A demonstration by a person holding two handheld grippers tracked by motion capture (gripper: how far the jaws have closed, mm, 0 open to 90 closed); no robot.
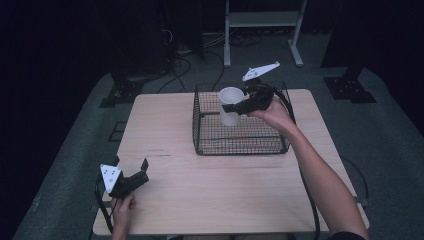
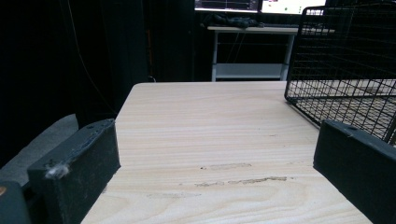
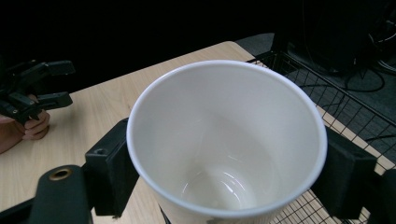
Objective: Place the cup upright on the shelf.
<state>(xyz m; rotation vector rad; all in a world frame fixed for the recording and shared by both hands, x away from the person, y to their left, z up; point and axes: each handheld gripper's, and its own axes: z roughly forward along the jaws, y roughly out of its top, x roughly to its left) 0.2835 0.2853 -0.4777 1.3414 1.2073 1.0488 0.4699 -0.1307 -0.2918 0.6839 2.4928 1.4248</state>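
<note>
The wooden table (image 1: 210, 185) carried a black wire basket (image 1: 240, 142). Above it the right gripper (image 1: 234, 107) clamped an empty white cup (image 1: 230, 102) by its sides; light, thin-walled, probably easily crushed. The left gripper (image 1: 131, 166) rested agape. The cup's base was hidden.

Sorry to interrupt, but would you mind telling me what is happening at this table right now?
A person holds a gripper in each hand at a wooden table. The right gripper has its jaws clamped on a white paper cup, holding it upright above the black wire basket. The cup looks empty. The left gripper rests near the table's front left corner, jaws open, gripping nothing.
</note>
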